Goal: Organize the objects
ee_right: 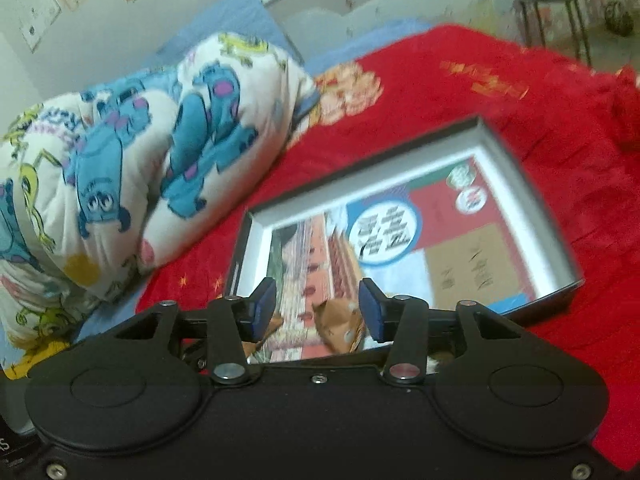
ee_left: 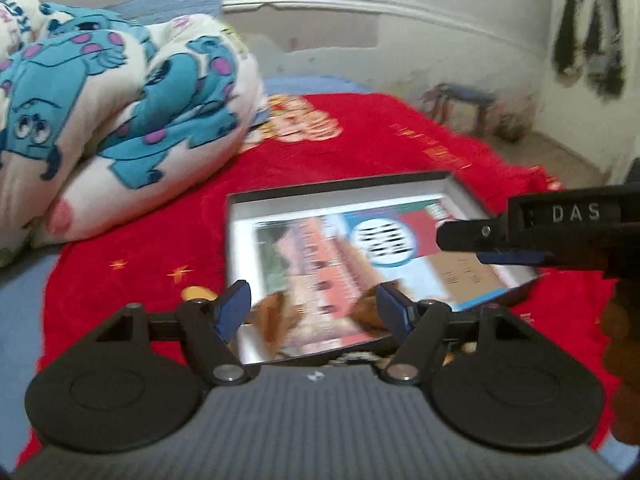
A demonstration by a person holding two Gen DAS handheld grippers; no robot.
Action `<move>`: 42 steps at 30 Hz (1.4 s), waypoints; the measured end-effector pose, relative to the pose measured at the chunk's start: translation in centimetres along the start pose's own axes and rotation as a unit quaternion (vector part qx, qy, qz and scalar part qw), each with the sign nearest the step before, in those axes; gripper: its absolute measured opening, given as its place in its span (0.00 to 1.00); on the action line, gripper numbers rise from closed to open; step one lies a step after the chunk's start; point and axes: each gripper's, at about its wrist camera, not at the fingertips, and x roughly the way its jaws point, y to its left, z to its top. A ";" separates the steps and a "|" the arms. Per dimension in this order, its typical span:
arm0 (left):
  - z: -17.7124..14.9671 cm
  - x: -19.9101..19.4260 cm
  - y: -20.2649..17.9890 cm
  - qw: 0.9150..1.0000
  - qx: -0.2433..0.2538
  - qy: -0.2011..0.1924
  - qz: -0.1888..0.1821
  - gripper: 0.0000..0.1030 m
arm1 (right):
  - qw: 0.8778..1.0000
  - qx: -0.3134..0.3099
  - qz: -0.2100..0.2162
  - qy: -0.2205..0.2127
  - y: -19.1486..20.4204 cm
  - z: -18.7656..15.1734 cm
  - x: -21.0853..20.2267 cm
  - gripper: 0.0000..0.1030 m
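The printed picture card inside the shallow black-rimmed box (ee_left: 360,248) is smeared by motion — its lettering cannot be read. Crumpled brown wrappers (ee_right: 340,324) sit partly behind the blue finger pads (ee_right: 264,308), their near ends hidden by the gripper body. The cartoon-print quilt (ee_left: 100,100) runs off the left edge.

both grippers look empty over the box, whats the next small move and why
Probably lift both clear. The left gripper and right gripper stand open and empty above the shallow black-rimmed box on the red blanket, where brown wrapped pieces already lie on its printed sheet.
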 end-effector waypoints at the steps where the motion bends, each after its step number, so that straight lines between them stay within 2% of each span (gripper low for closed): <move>1: 0.0 -0.2 -0.1 1.000 0.000 -0.002 -0.012 0.77 | 1.000 0.002 -0.002 -0.008 -0.1 0.2 -0.8 0.47; 5: 0.0 -0.7 -0.6 0.999 0.015 0.008 -0.051 0.77 | 0.999 0.009 -0.021 -0.030 -0.5 0.5 -3.7 0.52; 9: -0.6 -1.3 -1.3 0.996 0.044 0.011 -0.082 0.77 | 0.998 0.009 -0.046 -0.039 -0.7 -0.3 -6.1 0.53; 12: -1.3 -1.7 -1.9 0.991 0.071 0.014 -0.113 0.77 | 0.998 0.004 -0.055 -0.039 -0.5 -1.5 -7.0 0.53; 15: -2.1 -1.8 -2.6 0.986 0.092 0.016 -0.137 0.77 | 0.995 0.009 -0.079 -0.063 -0.1 -3.2 -7.8 0.53; 20: -3.6 -1.0 -4.0 0.979 0.127 0.023 -0.158 0.74 | 0.992 0.034 -0.102 -0.070 -0.6 -6.0 -7.8 0.53; 22: -4.2 -0.4 -4.4 0.978 0.133 0.032 -0.156 0.72 | 0.986 0.013 -0.147 -0.082 -0.3 -7.1 -7.6 0.53; 24: -4.8 0.1 -4.8 0.977 0.142 0.043 -0.152 0.70 | 0.982 -0.005 -0.165 -0.091 -0.1 -8.0 -7.6 0.52; 27: -5.5 0.8 -5.2 0.976 0.152 0.052 -0.145 0.64 | 0.988 0.020 -0.133 -0.074 -0.8 -9.3 -7.6 0.46; 29: -5.7 1.3 -5.3 0.977 0.151 0.060 -0.139 0.55 | 0.990 0.033 -0.127 -0.055 -1.1 -10.1 -7.2 0.42; 32: -5.9 2.2 -5.4 0.979 0.137 0.073 -0.134 0.49 | 0.992 0.038 -0.116 -0.032 -1.3 -10.6 -6.6 0.38; 35: -6.3 2.9 -5.8 0.978 0.147 0.082 -0.125 0.45 | 0.993 0.057 -0.098 -0.015 -1.9 -10.7 -6.1 0.37; 37: -6.4 3.5 -6.1 0.978 0.149 0.086 -0.121 0.44 | 0.994 0.066 -0.091 -0.008 -2.3 -10.8 -5.7 0.32; 42: -6.5 4.1 -6.6 0.979 0.151 0.085 -0.110 0.44 | 0.994 0.061 -0.094 0.008 -2.8 -10.9 -4.5 0.32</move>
